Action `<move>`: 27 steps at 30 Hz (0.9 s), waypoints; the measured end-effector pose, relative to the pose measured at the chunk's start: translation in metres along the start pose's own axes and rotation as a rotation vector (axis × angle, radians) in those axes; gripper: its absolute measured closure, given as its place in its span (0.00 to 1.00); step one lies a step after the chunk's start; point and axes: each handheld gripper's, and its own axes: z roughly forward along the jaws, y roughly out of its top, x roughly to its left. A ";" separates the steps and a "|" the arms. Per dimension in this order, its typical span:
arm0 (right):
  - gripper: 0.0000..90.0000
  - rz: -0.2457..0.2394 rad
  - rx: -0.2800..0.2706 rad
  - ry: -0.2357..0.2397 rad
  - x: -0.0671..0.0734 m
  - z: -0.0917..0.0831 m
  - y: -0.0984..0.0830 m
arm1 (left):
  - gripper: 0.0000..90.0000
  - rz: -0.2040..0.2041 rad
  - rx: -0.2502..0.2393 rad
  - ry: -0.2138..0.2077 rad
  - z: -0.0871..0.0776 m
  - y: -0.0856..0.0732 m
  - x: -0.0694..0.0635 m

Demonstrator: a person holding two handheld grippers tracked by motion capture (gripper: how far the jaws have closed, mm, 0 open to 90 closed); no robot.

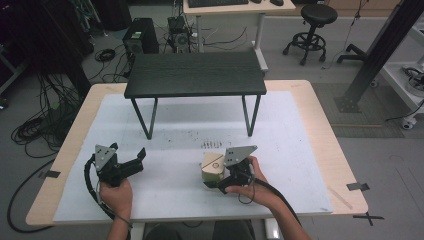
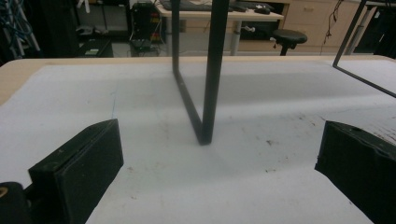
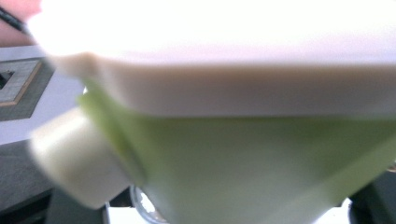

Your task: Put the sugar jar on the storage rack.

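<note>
On the left, the left gripper (image 1: 136, 159) rests on the white mat (image 1: 165, 195) with its jaws spread wide and nothing between them; in the left gripper view they frame a leg of the small black table (image 1: 195, 74), which stands farther back on the mat. In the middle, just right of centre, sits the carton (image 1: 212, 168), a small box with a cream top and green sides, and it stands upright on the mat. The right gripper (image 1: 223, 184) is at its near side, and its jaws are closed on the carton; in the right gripper view the carton's (image 3: 243, 168) green wall and pale lid are very close and blurred. I think the step in hand is the grasp itself. The next move probably needs a straight lift, keeping the carton upright. I cannot tell what is inside the carton, because its lid is closed.
</note>
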 end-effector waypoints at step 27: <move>0.33 -0.008 0.003 -0.001 0.000 -0.001 0.000 | 0.01 -0.001 -0.005 0.002 -0.001 0.000 0.000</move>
